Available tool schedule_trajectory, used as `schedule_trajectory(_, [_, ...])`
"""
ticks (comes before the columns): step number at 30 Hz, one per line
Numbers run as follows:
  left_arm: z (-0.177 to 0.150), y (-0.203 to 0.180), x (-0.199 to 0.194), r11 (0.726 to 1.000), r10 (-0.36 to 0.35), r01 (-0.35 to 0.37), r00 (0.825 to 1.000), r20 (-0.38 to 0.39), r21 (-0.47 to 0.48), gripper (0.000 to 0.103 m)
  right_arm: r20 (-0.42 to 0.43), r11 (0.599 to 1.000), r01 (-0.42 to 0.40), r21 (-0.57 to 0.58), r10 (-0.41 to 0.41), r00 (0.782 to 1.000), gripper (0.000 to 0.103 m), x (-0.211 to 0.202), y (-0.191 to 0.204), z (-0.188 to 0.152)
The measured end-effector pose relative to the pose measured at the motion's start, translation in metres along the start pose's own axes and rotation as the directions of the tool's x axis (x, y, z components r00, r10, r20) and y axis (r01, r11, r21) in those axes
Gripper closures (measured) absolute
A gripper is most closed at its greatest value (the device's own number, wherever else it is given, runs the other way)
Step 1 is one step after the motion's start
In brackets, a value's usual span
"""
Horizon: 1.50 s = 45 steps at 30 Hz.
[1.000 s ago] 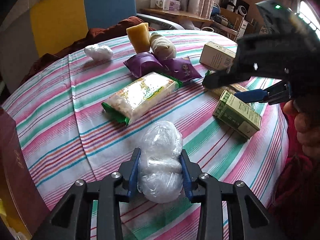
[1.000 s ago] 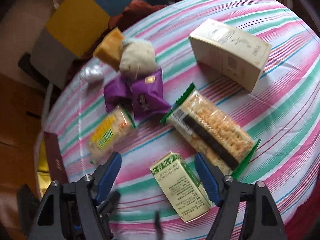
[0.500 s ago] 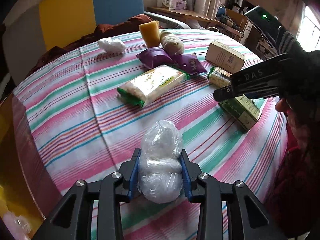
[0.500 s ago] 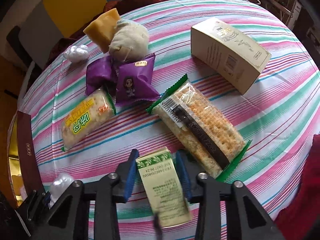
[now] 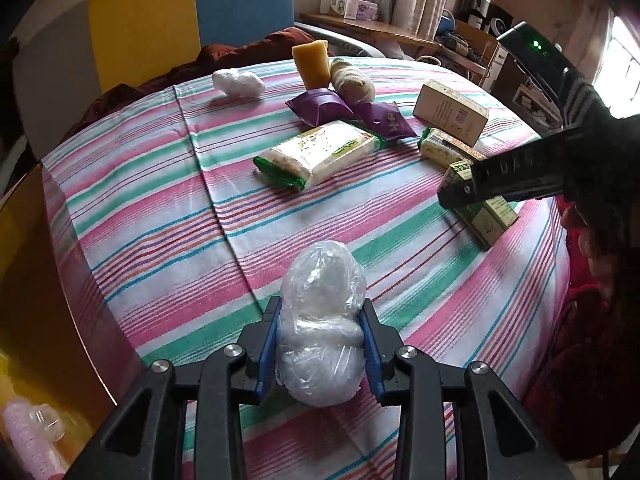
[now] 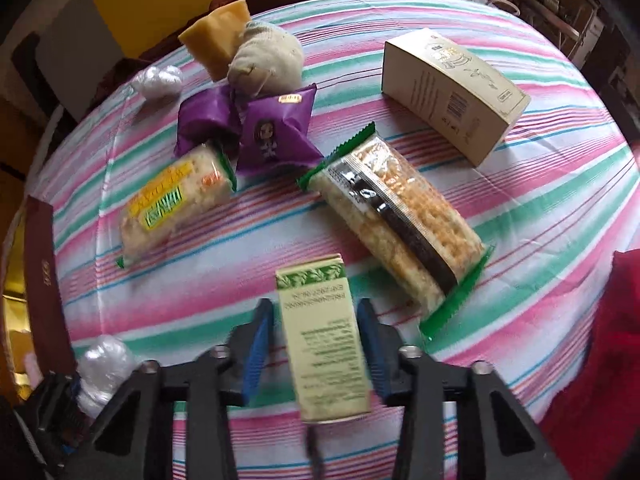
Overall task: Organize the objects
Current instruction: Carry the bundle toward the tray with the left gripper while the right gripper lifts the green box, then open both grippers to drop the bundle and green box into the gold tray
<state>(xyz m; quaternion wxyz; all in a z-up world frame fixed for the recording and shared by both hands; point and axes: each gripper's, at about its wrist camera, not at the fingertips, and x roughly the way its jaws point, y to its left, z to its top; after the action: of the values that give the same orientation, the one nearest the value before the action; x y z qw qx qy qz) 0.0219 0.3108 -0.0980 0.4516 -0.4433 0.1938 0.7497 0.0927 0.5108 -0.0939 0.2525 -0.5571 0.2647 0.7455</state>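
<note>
Each hand has a load. The left hand-held gripper (image 5: pixel 320 354) is clamped on a plastic-wrapped white bundle (image 5: pixel 322 328) over the near edge of the desk (image 5: pixel 160 216). The right hand-held gripper (image 6: pixel 316 344) has closed nearly to its narrowest around the green carton (image 6: pixel 324 340); the frame is blurred, so pad contact is unclear. Most remains unsorted on the striped cloth: two cracker packs (image 6: pixel 396 220), purple snack packets (image 6: pixel 276 136), a beige box (image 6: pixel 452 96), a yellow block (image 6: pixel 216 36) and another white bundle (image 5: pixel 238 82).
</note>
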Motion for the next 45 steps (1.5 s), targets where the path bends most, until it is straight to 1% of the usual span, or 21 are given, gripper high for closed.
schedule_trajectory(5, [-0.004,0.001,-0.016,1.000,-0.012,0.013,0.999,0.040,-0.005,0.066,0.031,1.000,0.017,-0.009,-0.017,0.999,0.073,-0.002,0.000,0.000])
schedule_trajectory(7, [-0.005,0.002,-0.029,1.000,-0.023,0.024,0.997,0.072,-0.011,0.066,0.062,0.999,-0.039,-0.002,0.039,0.997,0.072,-0.008,-0.003,0.001])
schedule_trajectory(8, [-0.004,0.002,-0.036,1.000,-0.025,0.026,0.996,0.087,-0.010,0.066,0.094,0.997,-0.082,-0.003,0.082,0.992,0.072,-0.014,-0.004,0.002])
schedule_trajectory(9, [-0.003,0.003,-0.043,1.000,-0.024,0.026,0.994,0.104,-0.012,0.066,0.117,0.995,-0.103,-0.011,0.104,0.988,0.072,-0.019,-0.004,0.002])
schedule_trajectory(12, [-0.002,0.011,-0.075,0.999,-0.025,0.032,0.984,0.177,-0.032,0.066,0.148,0.987,-0.151,-0.047,0.156,0.977,0.072,-0.026,0.004,0.001])
schedule_trajectory(15, [-0.003,0.030,-0.108,0.996,-0.007,0.028,0.969,0.246,-0.079,0.066,0.181,0.978,-0.183,-0.097,0.198,0.963,0.072,-0.033,0.020,-0.002])
schedule_trajectory(18, [-0.008,0.059,-0.137,0.989,0.042,0.004,0.952,0.303,-0.150,0.066,0.209,0.969,-0.206,-0.138,0.232,0.950,0.072,-0.045,0.025,-0.002])
schedule_trajectory(19, [-0.011,0.072,-0.146,0.984,0.065,-0.008,0.947,0.313,-0.180,0.066,0.214,0.965,-0.216,-0.149,0.244,0.946,0.072,-0.045,0.034,0.000])
schedule_trajectory(22, [-0.023,0.112,-0.171,0.953,0.160,-0.057,0.928,0.336,-0.297,0.066,0.231,0.948,-0.249,-0.199,0.292,0.928,0.072,-0.051,0.067,-0.005])
schedule_trajectory(25, [-0.040,0.152,-0.198,0.908,0.260,-0.101,0.897,0.357,-0.406,0.066,0.236,0.919,-0.276,-0.282,0.345,0.908,0.072,-0.065,0.107,-0.012])
schedule_trajectory(26, [-0.047,0.166,-0.207,0.889,0.297,-0.118,0.884,0.362,-0.442,0.066,0.233,0.905,-0.284,-0.317,0.364,0.902,0.072,-0.071,0.122,-0.014])
schedule_trajectory(28, [-0.059,0.188,-0.216,0.851,0.368,-0.162,0.863,0.347,-0.499,0.066,0.222,0.875,-0.298,-0.380,0.400,0.889,0.072,-0.080,0.151,-0.018])
schedule_trajectory(29, [-0.067,0.202,-0.218,0.823,0.406,-0.187,0.854,0.326,-0.536,0.066,0.212,0.855,-0.308,-0.417,0.421,0.882,0.072,-0.084,0.171,-0.019])
schedule_trajectory(32, [-0.090,0.233,-0.217,0.756,0.459,-0.218,0.848,0.263,-0.617,0.066,0.175,0.807,-0.320,-0.496,0.454,0.874,0.072,-0.088,0.217,-0.022])
schedule_trajectory(33, [-0.096,0.241,-0.215,0.741,0.468,-0.226,0.849,0.245,-0.632,0.066,0.160,0.790,-0.316,-0.526,0.457,0.875,0.072,-0.086,0.237,-0.023])
schedule_trajectory(36, [-0.108,0.252,-0.207,0.721,0.478,-0.242,0.852,0.214,-0.650,0.066,0.117,0.757,-0.317,-0.572,0.458,0.881,0.072,-0.076,0.281,-0.024])
schedule_trajectory(38, [-0.116,0.259,-0.199,0.706,0.471,-0.243,0.862,0.186,-0.665,0.066,0.082,0.737,-0.324,-0.594,0.456,0.886,0.072,-0.065,0.310,-0.024])
schedule_trajectory(40, [-0.120,0.262,-0.192,0.700,0.463,-0.241,0.870,0.169,-0.673,0.065,0.055,0.730,-0.311,-0.609,0.430,0.901,0.072,-0.050,0.335,-0.025])
schedule_trajectory(43, [-0.125,0.267,-0.182,0.694,0.453,-0.244,0.880,0.146,-0.678,0.064,0.002,0.721,-0.316,-0.617,0.404,0.915,0.072,-0.029,0.359,-0.027])
schedule_trajectory(45, [-0.128,0.268,-0.179,0.695,0.442,-0.238,0.886,0.142,-0.678,0.061,-0.031,0.718,-0.322,-0.616,0.387,0.922,0.072,-0.015,0.373,-0.030])
